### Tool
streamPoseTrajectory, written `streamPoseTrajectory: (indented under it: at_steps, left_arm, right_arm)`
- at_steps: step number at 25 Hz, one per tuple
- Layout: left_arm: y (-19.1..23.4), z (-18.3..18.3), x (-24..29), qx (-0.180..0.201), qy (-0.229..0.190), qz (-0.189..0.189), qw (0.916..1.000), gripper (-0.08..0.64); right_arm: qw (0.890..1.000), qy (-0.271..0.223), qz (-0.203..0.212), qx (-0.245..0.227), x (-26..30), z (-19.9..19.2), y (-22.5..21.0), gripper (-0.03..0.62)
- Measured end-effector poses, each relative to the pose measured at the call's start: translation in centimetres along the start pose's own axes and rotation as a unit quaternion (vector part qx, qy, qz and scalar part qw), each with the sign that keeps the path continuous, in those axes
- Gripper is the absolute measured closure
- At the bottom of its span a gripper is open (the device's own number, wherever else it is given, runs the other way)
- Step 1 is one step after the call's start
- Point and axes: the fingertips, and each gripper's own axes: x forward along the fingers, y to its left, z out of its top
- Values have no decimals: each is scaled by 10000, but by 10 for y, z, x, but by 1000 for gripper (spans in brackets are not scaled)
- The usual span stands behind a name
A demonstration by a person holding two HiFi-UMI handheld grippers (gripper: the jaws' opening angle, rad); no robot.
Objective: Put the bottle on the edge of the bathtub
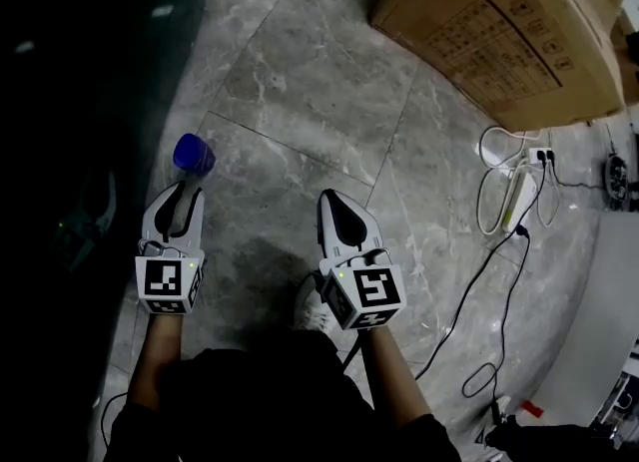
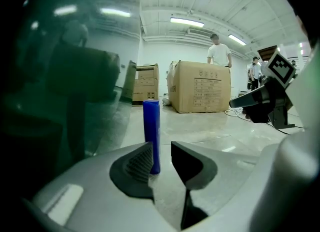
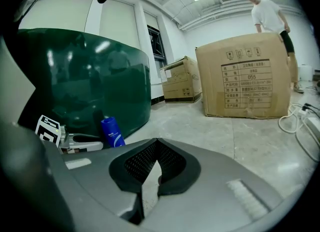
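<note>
A blue bottle (image 1: 193, 154) stands upright on the grey marble floor beside the dark green bathtub (image 1: 70, 101). My left gripper (image 1: 186, 187) sits just behind it, open, with nothing between its fingers. In the left gripper view the bottle (image 2: 151, 133) rises in the gap just past the jaw tips of the left gripper (image 2: 161, 147), and the tub wall (image 2: 60, 80) fills the left. My right gripper (image 1: 332, 197) is shut and empty, off to the bottle's right. In the right gripper view, past the right gripper (image 3: 156, 144), the bottle (image 3: 112, 132) stands against the tub (image 3: 90, 75).
A large cardboard box (image 1: 509, 31) stands at the far right, with a person (image 2: 219, 53) behind it. A power strip with white and black cables (image 1: 519, 196) lies on the floor to the right. My shoe (image 1: 312, 305) is between the grippers.
</note>
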Motion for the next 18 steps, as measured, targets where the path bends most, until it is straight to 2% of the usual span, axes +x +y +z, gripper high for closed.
streamPoseTrajectory:
  at_steps: [8,13,18]
  left_arm:
    - [-12,24,-7,85,-126,-214,9997,556]
    - [-13,40,-8,19,-156,-219,9996,560]
    - [-24,75,-14,-60,-219,-320,9992,560]
  right_arm:
    - [9999,-89,-15,110,-6,4,6,568]
    - [9998,-140,-71,109,-12,21,0,568]
    - [9996,-203,-160,97,-24,58,-3,568]
